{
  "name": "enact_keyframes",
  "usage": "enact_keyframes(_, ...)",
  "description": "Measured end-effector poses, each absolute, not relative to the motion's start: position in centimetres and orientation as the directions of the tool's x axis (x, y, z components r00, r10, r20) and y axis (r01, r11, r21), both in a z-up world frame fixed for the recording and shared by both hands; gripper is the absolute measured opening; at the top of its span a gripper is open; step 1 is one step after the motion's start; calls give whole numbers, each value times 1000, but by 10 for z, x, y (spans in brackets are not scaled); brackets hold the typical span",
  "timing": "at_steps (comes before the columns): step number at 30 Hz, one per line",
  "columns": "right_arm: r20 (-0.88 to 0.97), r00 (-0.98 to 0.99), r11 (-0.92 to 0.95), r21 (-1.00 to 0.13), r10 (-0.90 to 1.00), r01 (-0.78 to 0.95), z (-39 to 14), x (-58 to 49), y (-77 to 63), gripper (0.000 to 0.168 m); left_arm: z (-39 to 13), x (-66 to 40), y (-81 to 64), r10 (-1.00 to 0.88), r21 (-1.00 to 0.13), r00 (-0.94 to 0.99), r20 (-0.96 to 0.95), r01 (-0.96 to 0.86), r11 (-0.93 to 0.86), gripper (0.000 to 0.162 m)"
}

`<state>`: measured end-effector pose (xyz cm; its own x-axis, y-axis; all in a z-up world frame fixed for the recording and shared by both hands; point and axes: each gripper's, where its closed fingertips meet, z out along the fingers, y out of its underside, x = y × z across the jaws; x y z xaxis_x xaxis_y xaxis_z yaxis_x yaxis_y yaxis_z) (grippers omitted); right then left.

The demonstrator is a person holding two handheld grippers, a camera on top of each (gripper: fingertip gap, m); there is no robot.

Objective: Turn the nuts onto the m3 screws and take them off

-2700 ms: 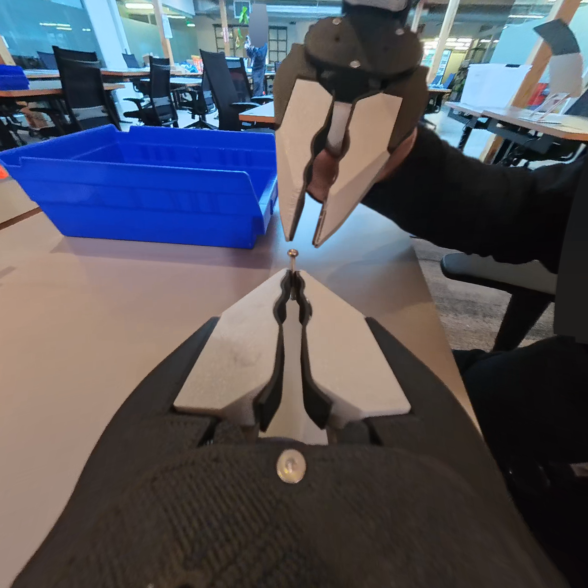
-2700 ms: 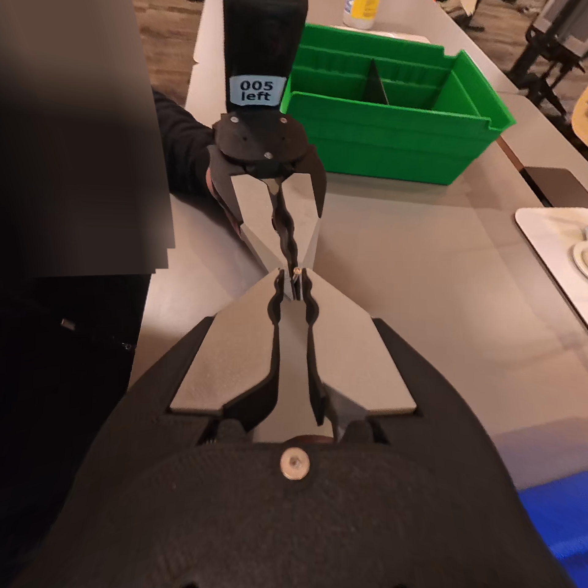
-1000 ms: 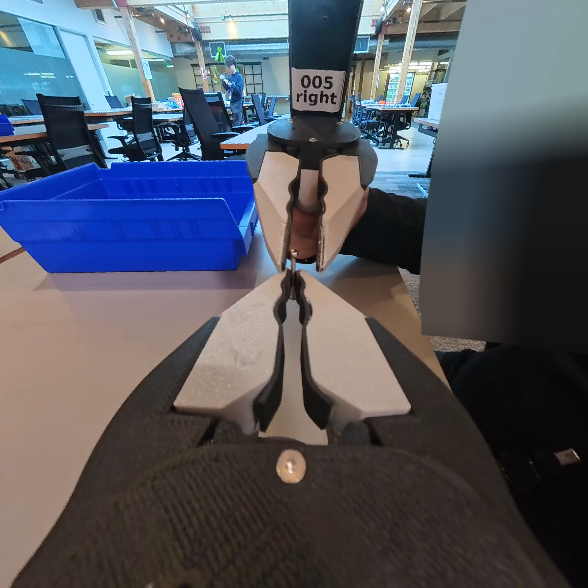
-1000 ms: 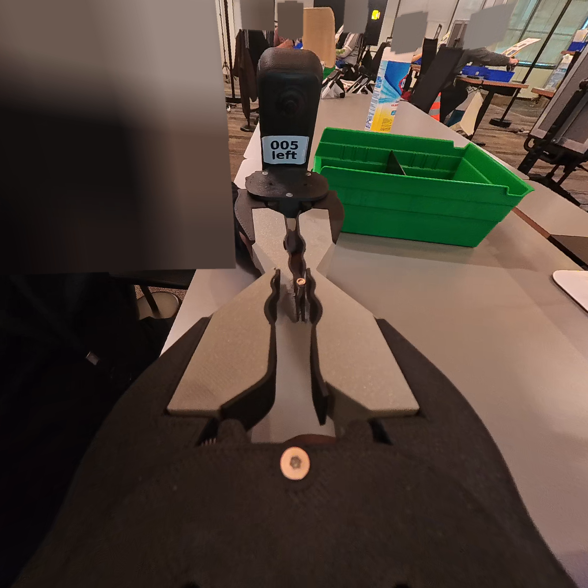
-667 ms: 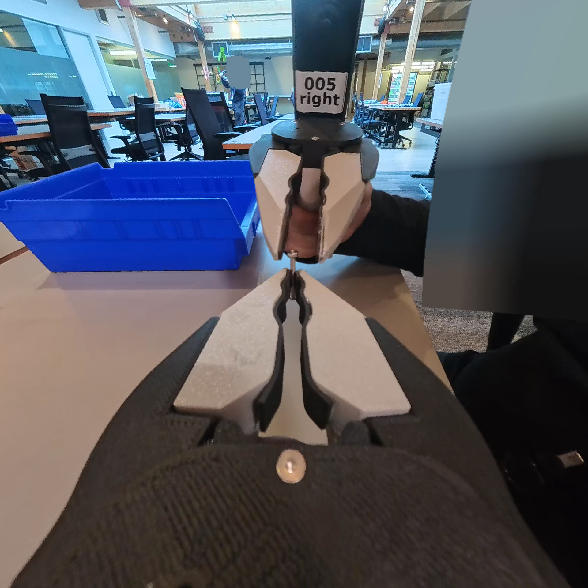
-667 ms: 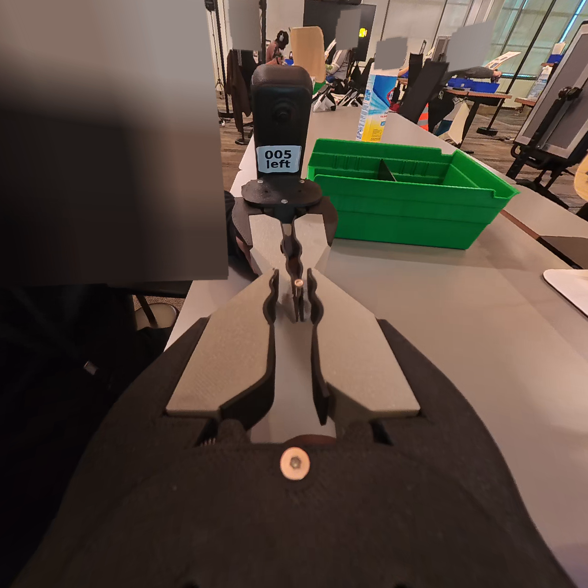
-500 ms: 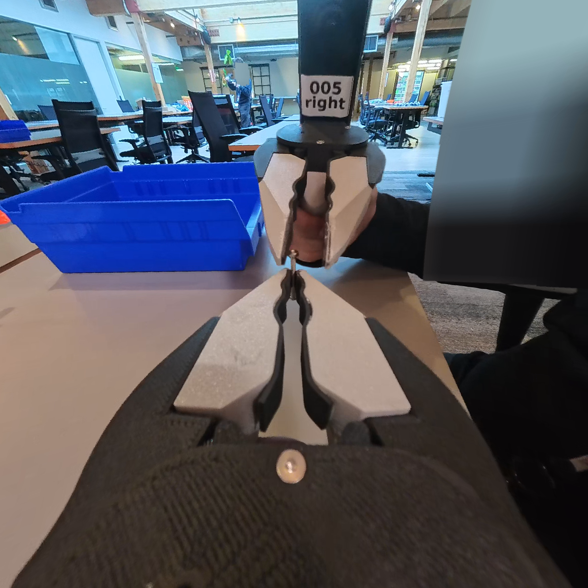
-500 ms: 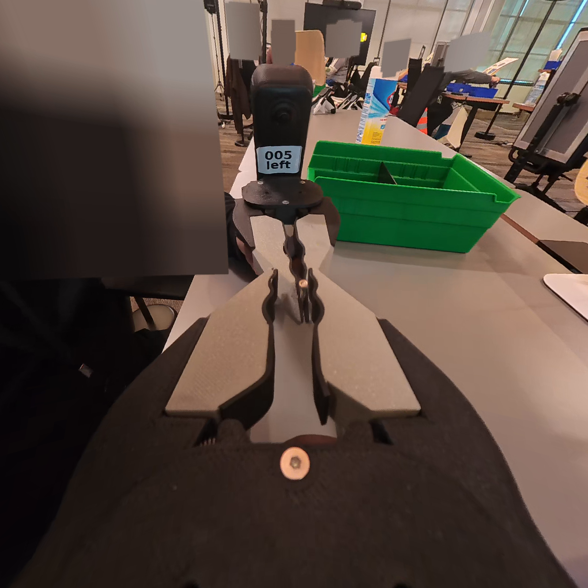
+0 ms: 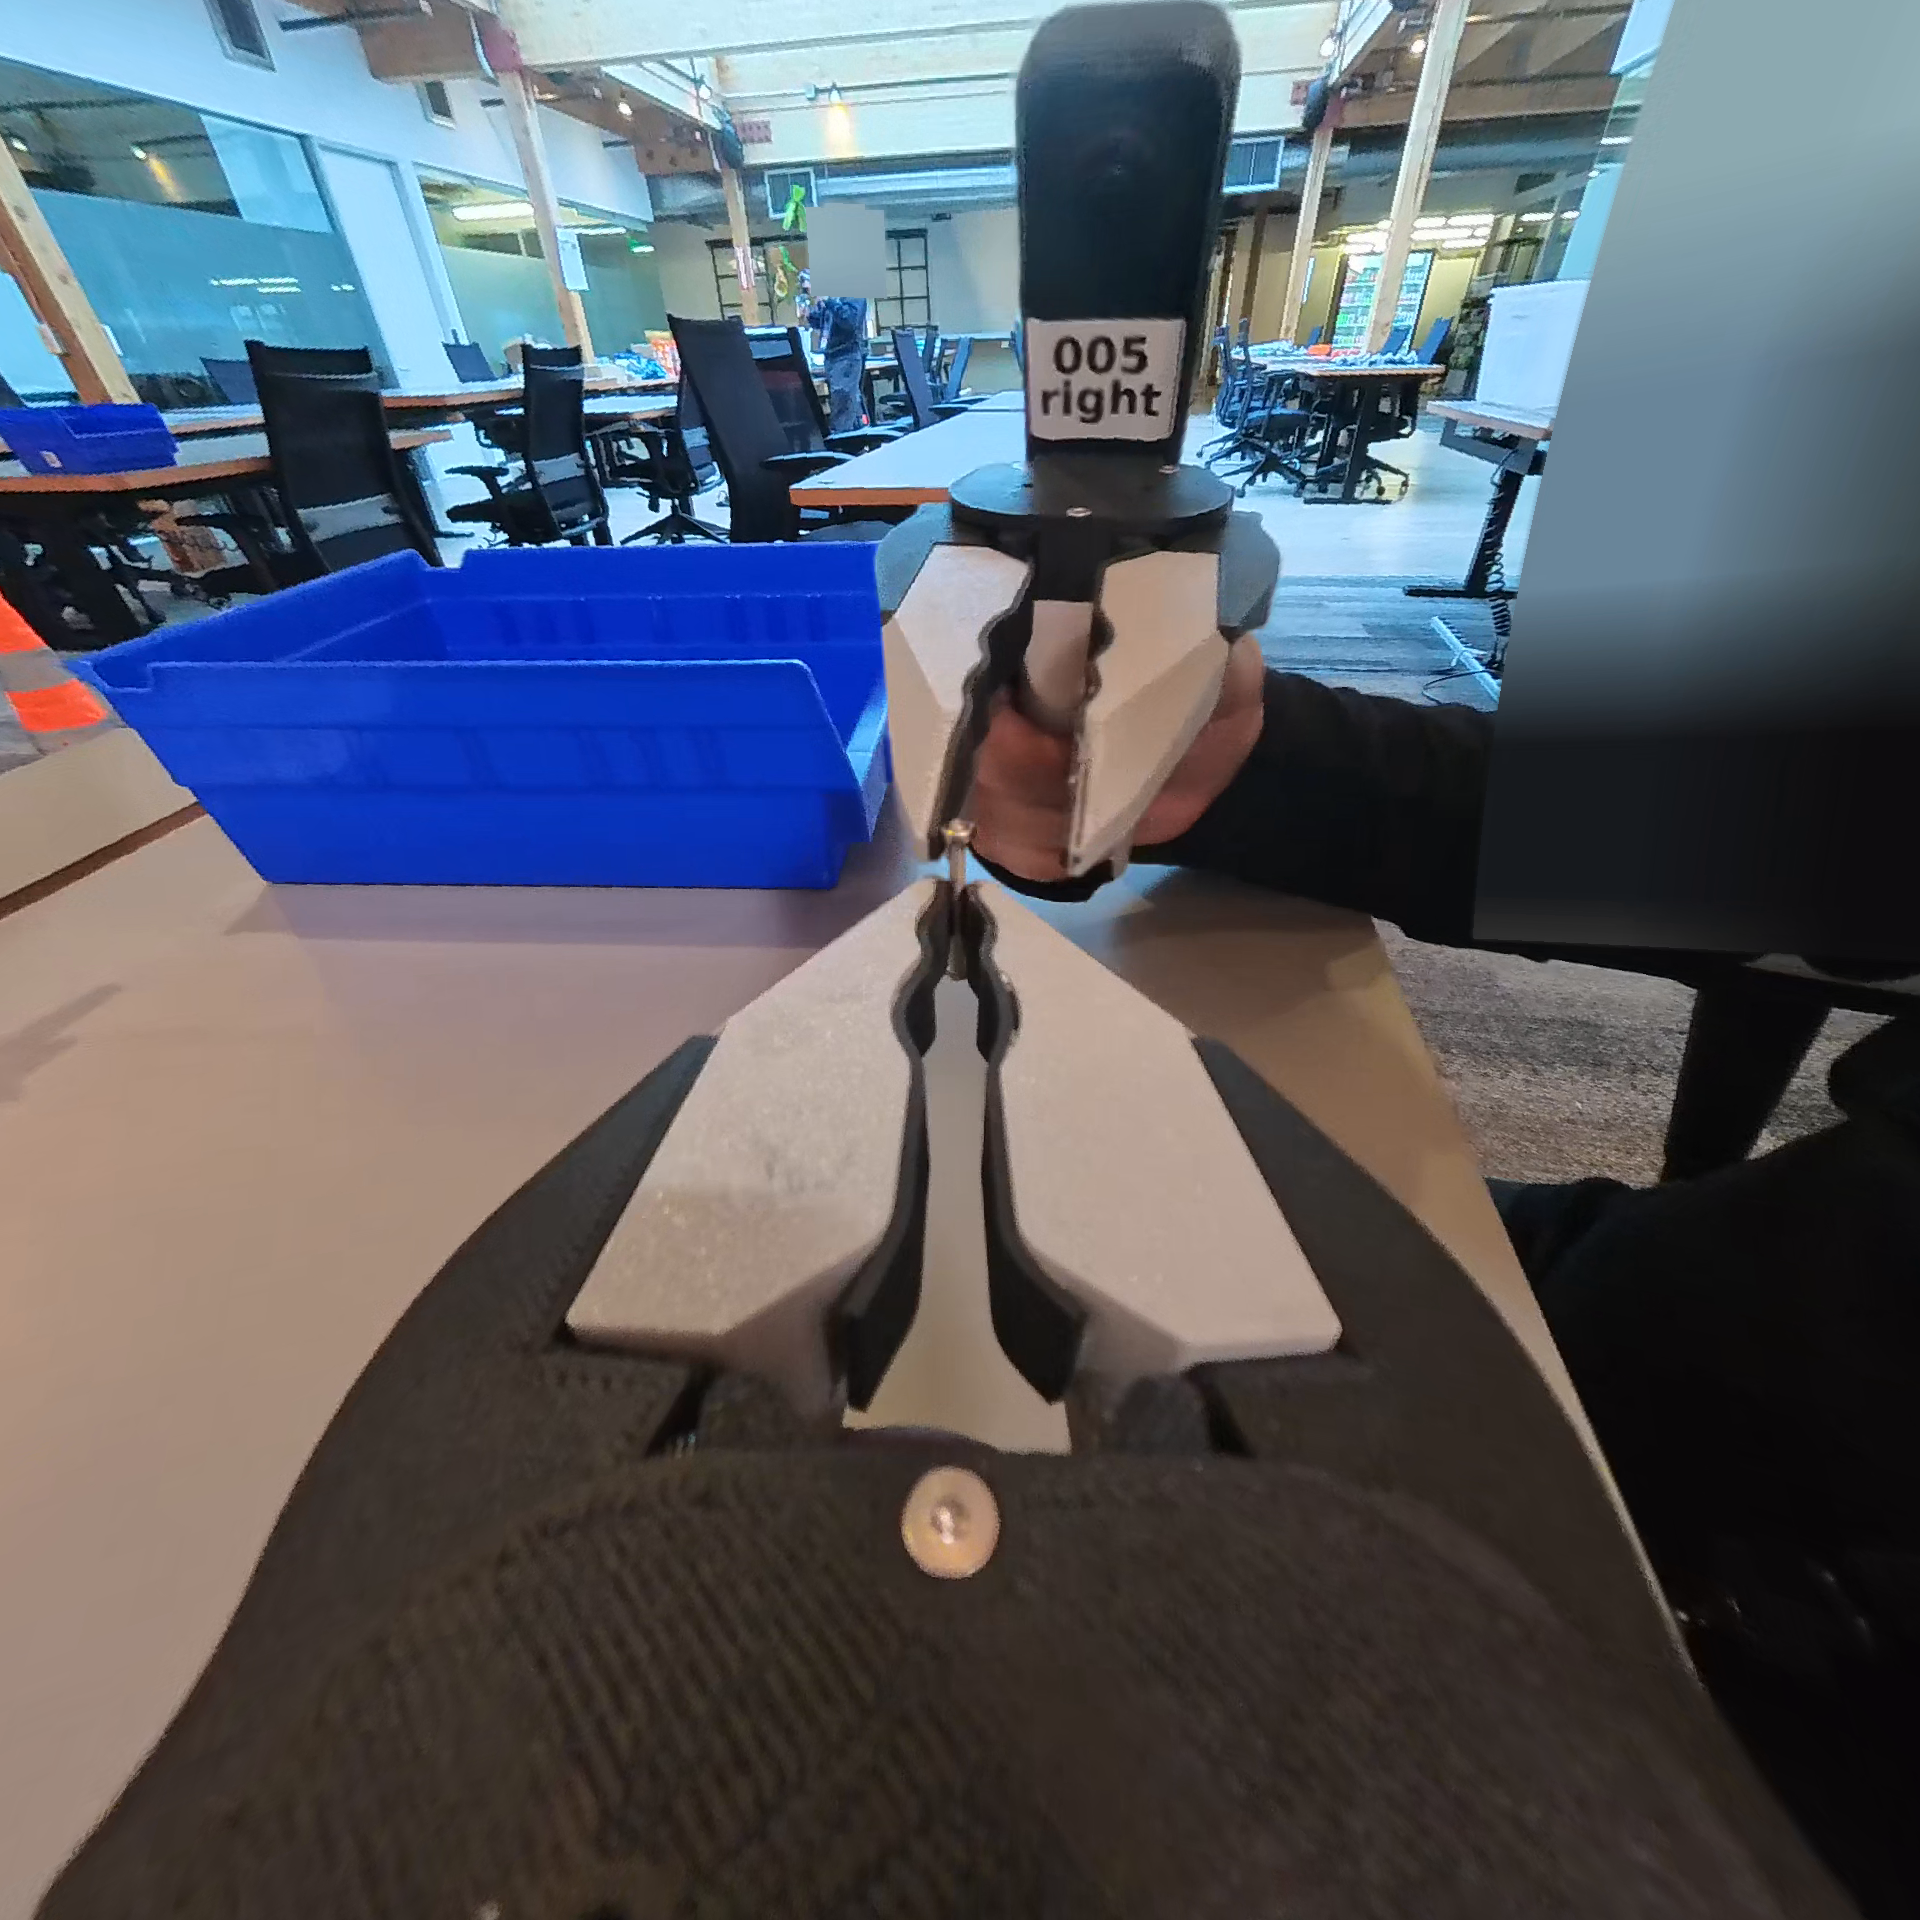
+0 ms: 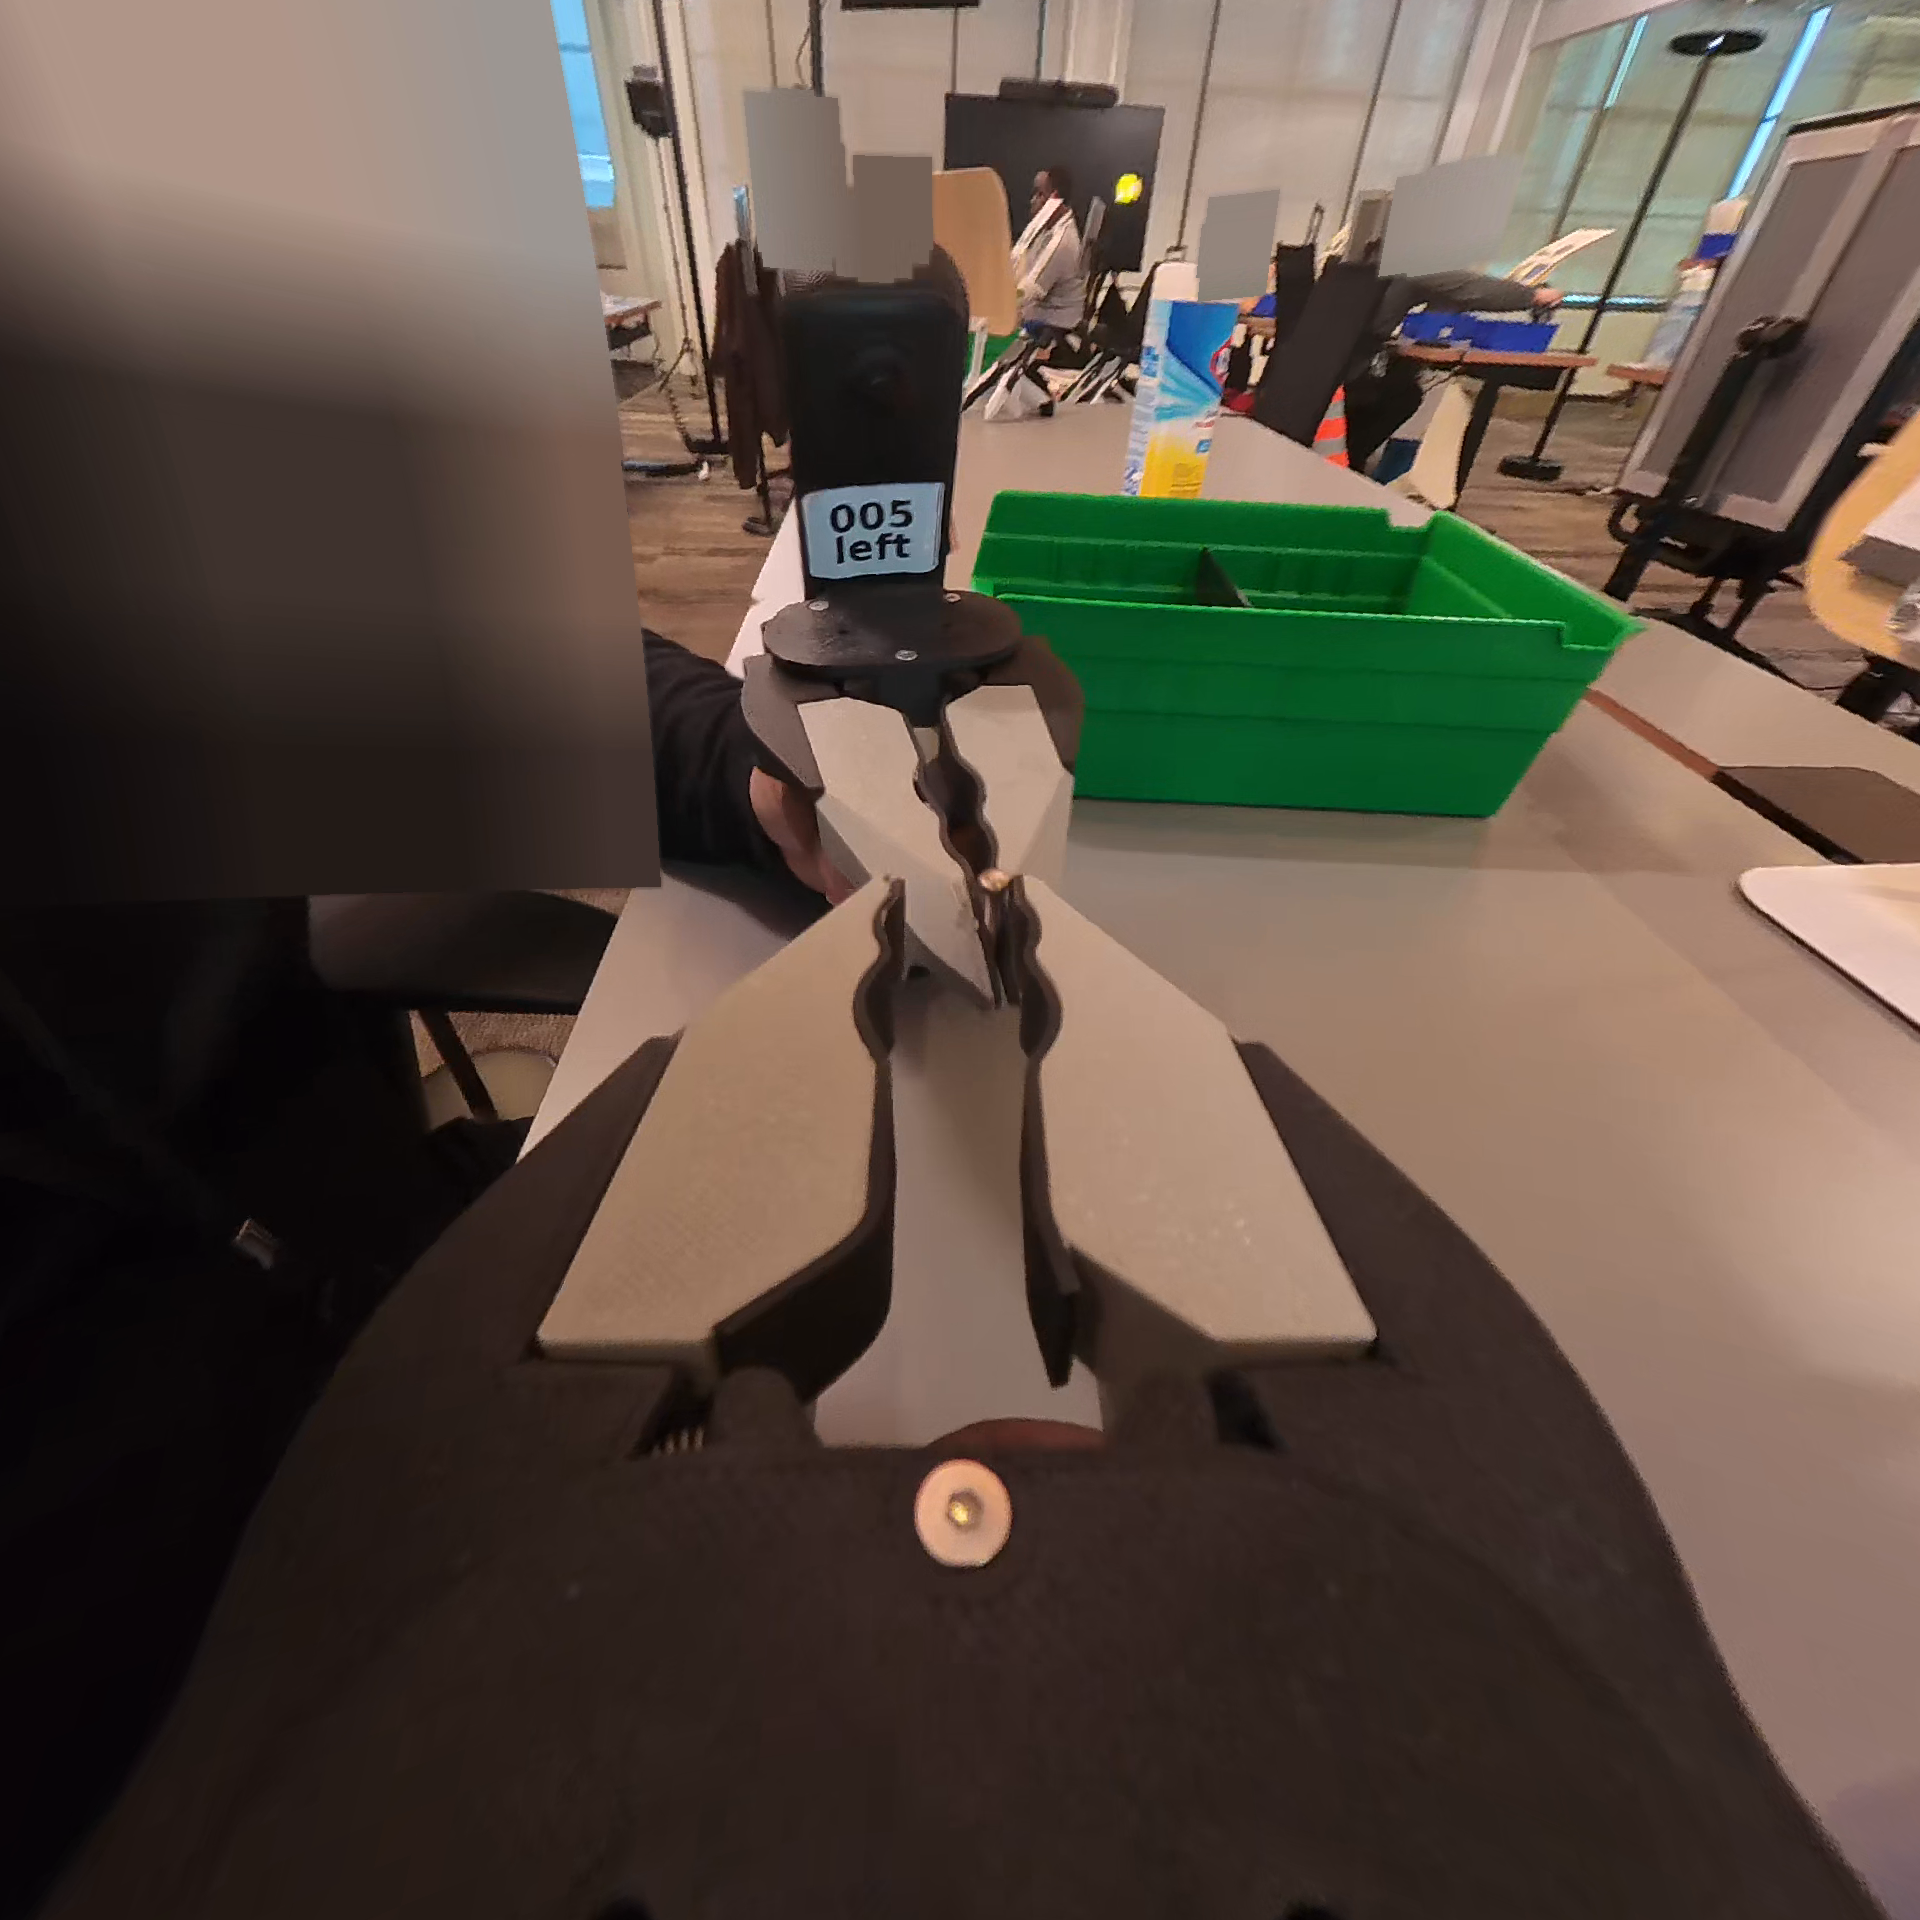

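My left gripper (image 9: 954,906) is shut on a small metal screw (image 9: 956,868) that stands up from its tips, with a small knob at its top end. I cannot tell whether that knob is a nut or the screw's head. My right gripper (image 9: 1008,847) faces it, open, with one fingertip (image 9: 940,810) right by the screw's top. In the right wrist view the right gripper (image 10: 951,899) is open. The screw end (image 10: 995,881) sits against its right-hand finger (image 10: 1023,935), and the shut left gripper (image 10: 987,982) leans in between the fingers.
A blue bin (image 9: 499,748) stands on the grey table (image 9: 312,1091) behind and left of the grippers. A green bin (image 10: 1299,727) stands at the far side, with a spray can (image 10: 1179,405) behind it. A white flat object (image 10: 1849,935) lies at the right edge. Left and right tips are no more than a few centimetres apart.
Both grippers have tilted and come a little closer together. The right gripper stays open, a bit wider. The left stays shut on the screw.
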<state>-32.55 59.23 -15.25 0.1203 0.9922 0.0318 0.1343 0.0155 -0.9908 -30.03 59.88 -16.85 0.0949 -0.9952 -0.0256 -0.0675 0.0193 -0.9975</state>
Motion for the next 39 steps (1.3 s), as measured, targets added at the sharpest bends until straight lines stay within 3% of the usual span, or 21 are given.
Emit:
enact_keyframes(2, 18, 124, 2, -993, 992, 122, -152, -321, 593, 10, -168, -301, 600, -995, -998, 99, -25, -64, 19, 0)
enact_keyframes(10, 8, 148, -13, -990, 989, 141, -159, -333, 598, 23, -172, -299, 601, -994, -997, 103, -25, -78, 17, 0)
enact_keyframes(15, 5, 164, -13, -994, 986, 106, -154, -324, 599, 12, -170, -301, 605, -991, -997, 129, -35, -67, 26, 0)
enact_keyframes(20, -41, 164, -53, -996, 986, 68, -152, -327, 604, 24, -170, -302, 608, -991, -998, 130, -17, -65, 8, 0)
enact_keyframes(29, -8, 160, -22, -996, 987, 82, -152, -322, 600, 13, -170, -301, 608, -990, -998, 140, -26, -63, 17, 0)
enact_keyframes(34, -51, 148, -61, -996, 988, 66, -152, -330, 602, 26, -173, -300, 606, -992, -997, 124, -13, -72, 4, 0)
enact_keyframes(39, -19, 144, -33, -995, 989, 98, -155, -331, 598, 19, -172, -299, 606, -991, -997, 131, -25, -74, 15, 0)
